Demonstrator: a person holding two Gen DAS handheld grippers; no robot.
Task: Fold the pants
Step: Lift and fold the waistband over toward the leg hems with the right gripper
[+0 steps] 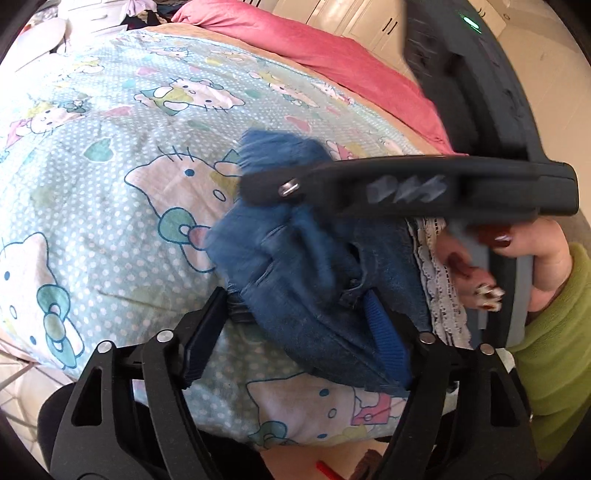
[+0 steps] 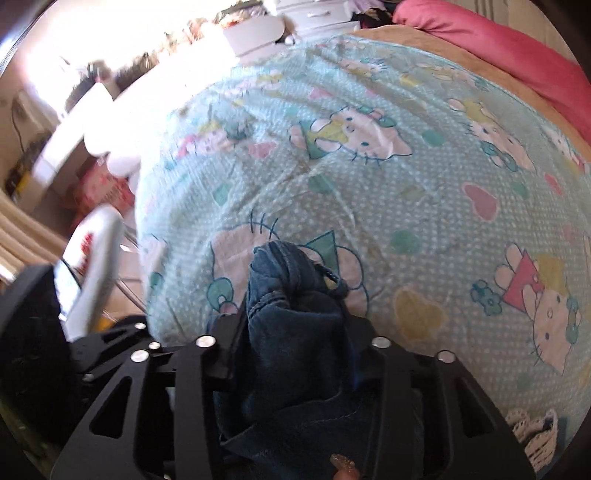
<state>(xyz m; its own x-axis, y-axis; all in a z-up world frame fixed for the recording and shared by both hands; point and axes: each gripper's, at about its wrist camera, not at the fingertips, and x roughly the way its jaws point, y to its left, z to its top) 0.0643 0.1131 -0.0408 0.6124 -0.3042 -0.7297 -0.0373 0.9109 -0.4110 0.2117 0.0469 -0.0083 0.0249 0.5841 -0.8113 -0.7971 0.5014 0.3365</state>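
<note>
Blue denim pants (image 1: pixel 295 266) with a white lace trim (image 1: pixel 439 280) lie bunched on a bed with a light blue cartoon-cat sheet (image 1: pixel 110 155). My left gripper (image 1: pixel 299 325) stands wide open around the near part of the bunch; the denim lies over its right finger (image 1: pixel 388 343). My right gripper (image 1: pixel 255 184) reaches in from the right, seen side-on and blurred, with denim at its tip. In the right wrist view the pants (image 2: pixel 295 332) fill the space between the right gripper's fingers (image 2: pixel 295 332), which are closed on the cloth.
A pink blanket (image 1: pixel 332 48) lies along the bed's far side. White drawers and clutter (image 2: pixel 280 22) stand beyond the bed. A white rack (image 2: pixel 92 266) and floor lie off the bed's left edge. The person's hand in a green sleeve (image 1: pixel 546 332) holds the right gripper.
</note>
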